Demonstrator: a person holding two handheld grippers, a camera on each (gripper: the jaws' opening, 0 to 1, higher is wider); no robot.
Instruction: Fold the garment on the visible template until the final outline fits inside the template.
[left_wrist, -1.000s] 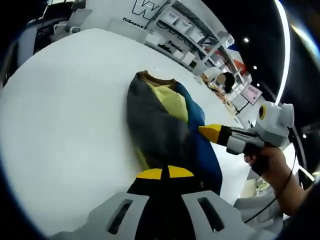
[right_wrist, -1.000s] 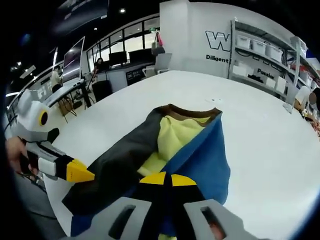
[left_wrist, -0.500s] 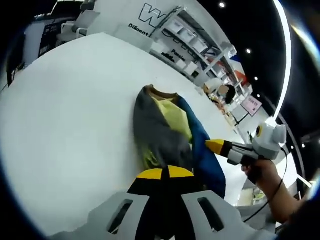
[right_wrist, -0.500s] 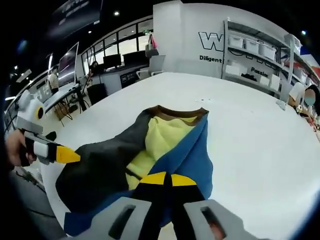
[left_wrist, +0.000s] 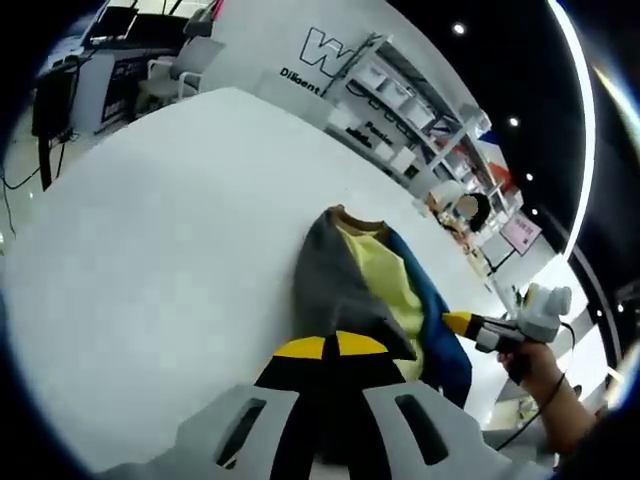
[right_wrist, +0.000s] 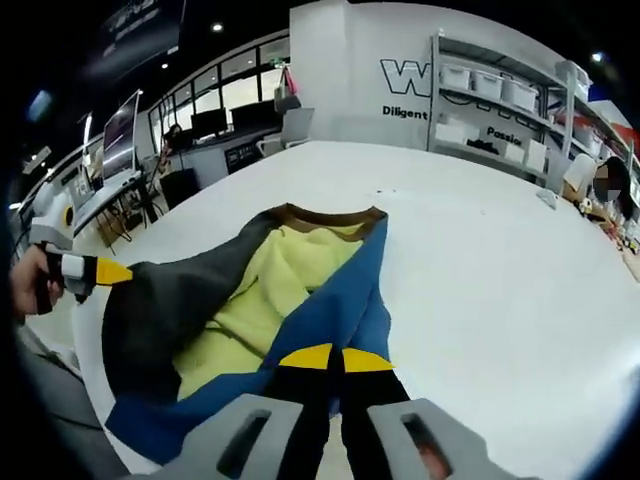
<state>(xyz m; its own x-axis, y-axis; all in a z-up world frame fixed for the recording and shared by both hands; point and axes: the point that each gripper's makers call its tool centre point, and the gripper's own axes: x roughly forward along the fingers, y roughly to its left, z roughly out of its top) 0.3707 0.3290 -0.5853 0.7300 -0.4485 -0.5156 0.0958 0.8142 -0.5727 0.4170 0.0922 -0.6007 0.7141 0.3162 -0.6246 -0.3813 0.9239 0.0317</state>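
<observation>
Garment spread between two grippers on the white table.

Left gripper (left_wrist: 336, 346) is closed on the grey side of the garment (left_wrist: 375, 285), and the right gripper (right_wrist: 336, 357) is closed on the blue side; both hold the cloth at its near edge, close to the person. The garment lies on the white table (left_wrist: 160, 230) with its brown collar (right_wrist: 325, 216) away from the person and the yellow lining (right_wrist: 265, 300) open in the middle. I cannot make out any template outline on the table, so the fold may land outside it. Another risk, in my judgement: the two sides are pulled apart, so the cloth may slip from one jaw pair, or the lining may bunch and give an uneven outline.
</observation>
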